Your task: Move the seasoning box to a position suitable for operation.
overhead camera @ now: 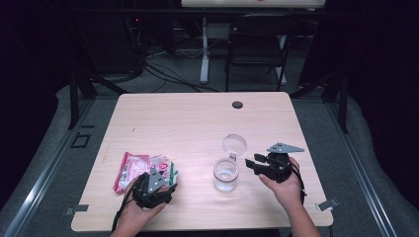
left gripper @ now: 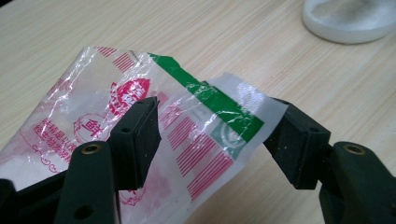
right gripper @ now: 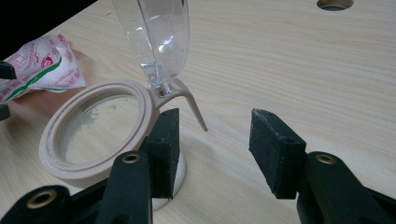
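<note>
A crinkled clear plastic bag [overhead camera: 134, 168] printed in red and green lies flat at the table's front left. Its torn green-edged corner [left gripper: 219, 105] sits between the jaws of my left gripper [left gripper: 217, 140], which stand wide apart around it without pinching. In the high view the left gripper [overhead camera: 167, 176] rests over the bag's near end. A small clear jar [overhead camera: 226, 175] with a beige rim [right gripper: 93, 135] stands right of centre, its hinged clear lid [right gripper: 156, 35] flipped up. My right gripper [right gripper: 215, 144] is open just right of the jar, the left jaw against the jar's side.
The wooden table [overhead camera: 197, 118] has a round cable hole [overhead camera: 237, 104] near its far edge. A folding chair [overhead camera: 257, 47] and a desk leg stand beyond it. The floor drops away on both sides.
</note>
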